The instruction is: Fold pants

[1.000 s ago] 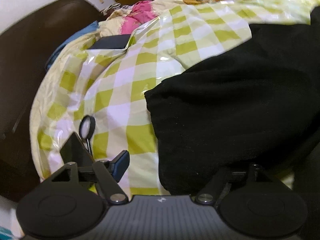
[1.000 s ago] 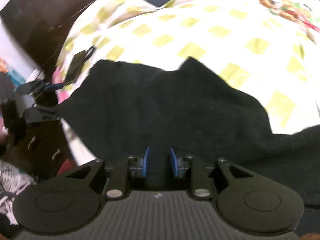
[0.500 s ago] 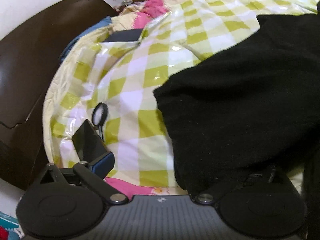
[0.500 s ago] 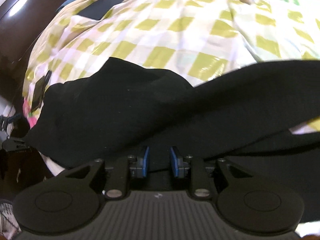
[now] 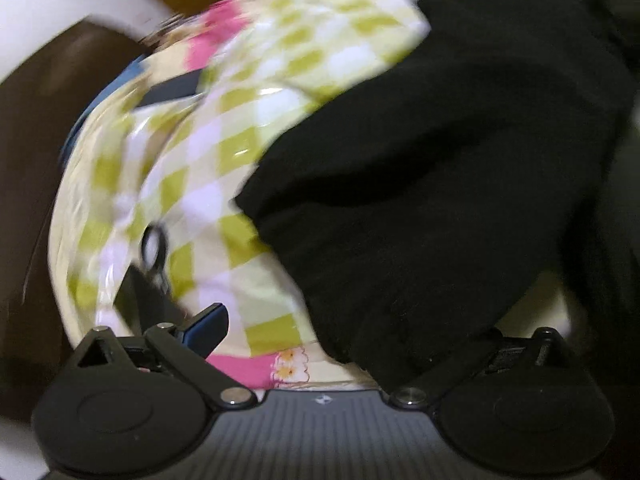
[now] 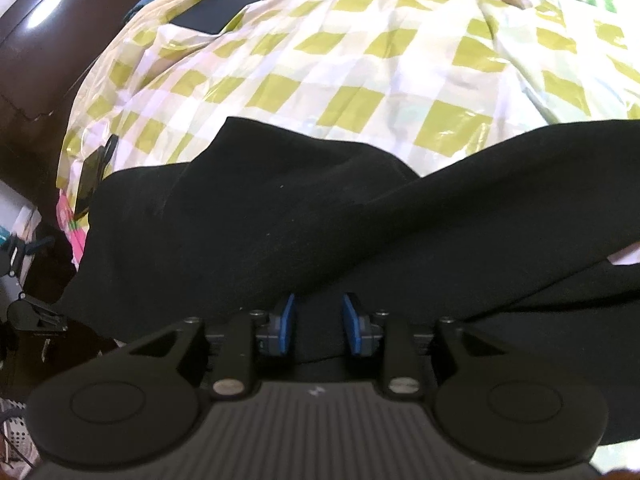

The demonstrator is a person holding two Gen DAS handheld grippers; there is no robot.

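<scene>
Black pants (image 5: 420, 200) lie on the checked sheet (image 5: 224, 152), bulk on the right of my left view, near edge draped over my right-hand finger there. Left gripper (image 5: 352, 340): jaws spread as wide as they go. A sec ago they were narrower and the cloth edge sat right at them; now nothing is pinched between, as far as I can see, tho the right finger is buried under fabric. So I read it as: left has let go, that corner is laid down. View is blurred.

Small phone-like thing w/ a ring (image 5: 154, 248) rests on the sheet just past my left finger (image 5: 208, 326), apart from the pants.

Right gripper (image 6: 318, 330): blue pads (image 6: 286, 326) close together w/ a wad of black cloth between them, jaws opening slightly just now. Half a sec back the gap was a touch tighter. Prob. release starting here too, so this fold looks near done.

Pants in the right view (image 6: 280, 232): long axis runs across the frame, left to right, one leg-like band crossing diagonally up toward the right edge over the lower layer. Which end is the waist, can't tell. Dark flat rectangle (image 6: 218, 10) sits far back on the sheet, well apart.
</scene>
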